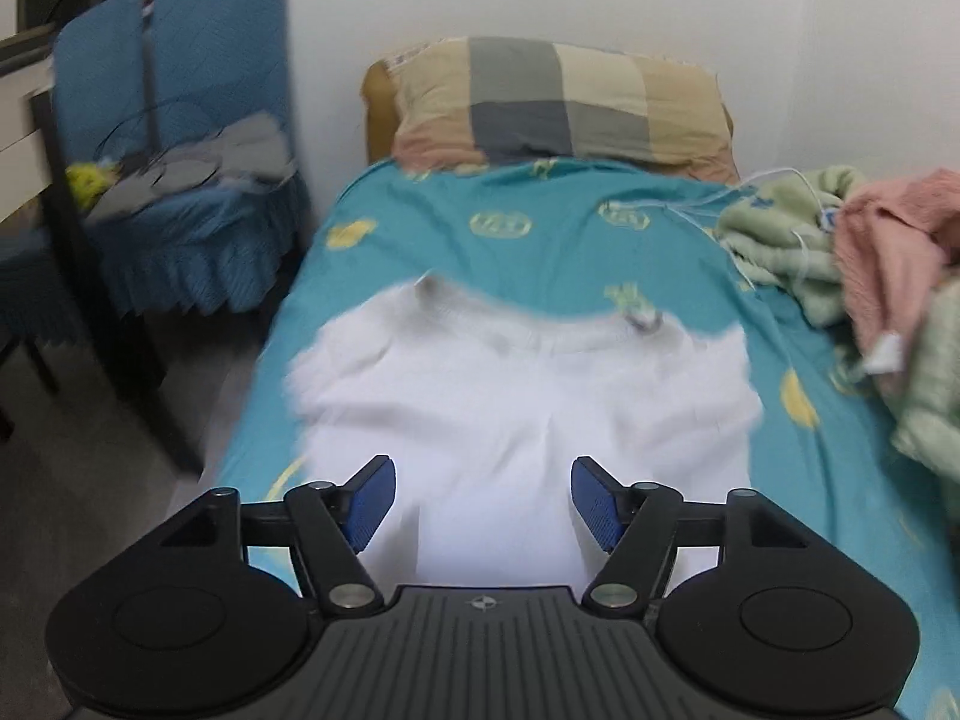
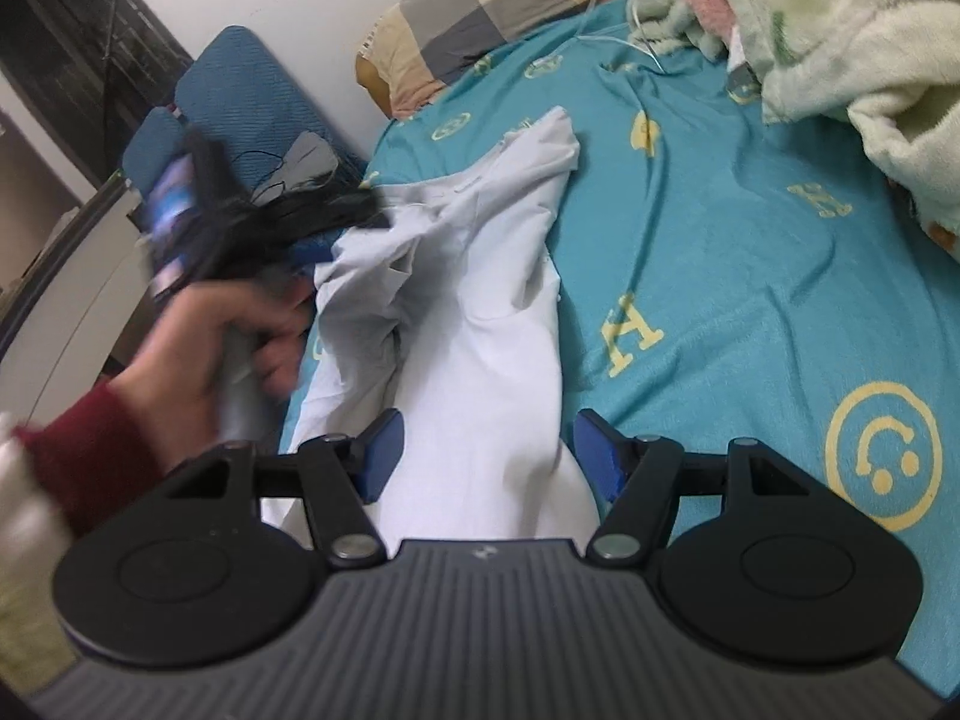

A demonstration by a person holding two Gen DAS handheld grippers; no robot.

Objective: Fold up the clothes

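Note:
A white T-shirt (image 1: 528,396) lies spread on the teal bed sheet (image 1: 540,228), collar toward the pillow. My left gripper (image 1: 483,501) is open above its lower part, holding nothing. In the right wrist view the shirt (image 2: 480,312) is rumpled, with folds and one sleeve lifted. My right gripper (image 2: 486,456) is open over the shirt's near end, holding nothing. The left gripper (image 2: 252,228) appears there blurred, in a hand with a red cuff, beside the shirt's left edge.
A checked pillow (image 1: 558,102) lies at the bed's head. Green and pink blankets (image 1: 870,264) with a white cable are heaped at the right. A blue covered chair (image 1: 180,138) with grey items stands left of the bed, beside a desk edge.

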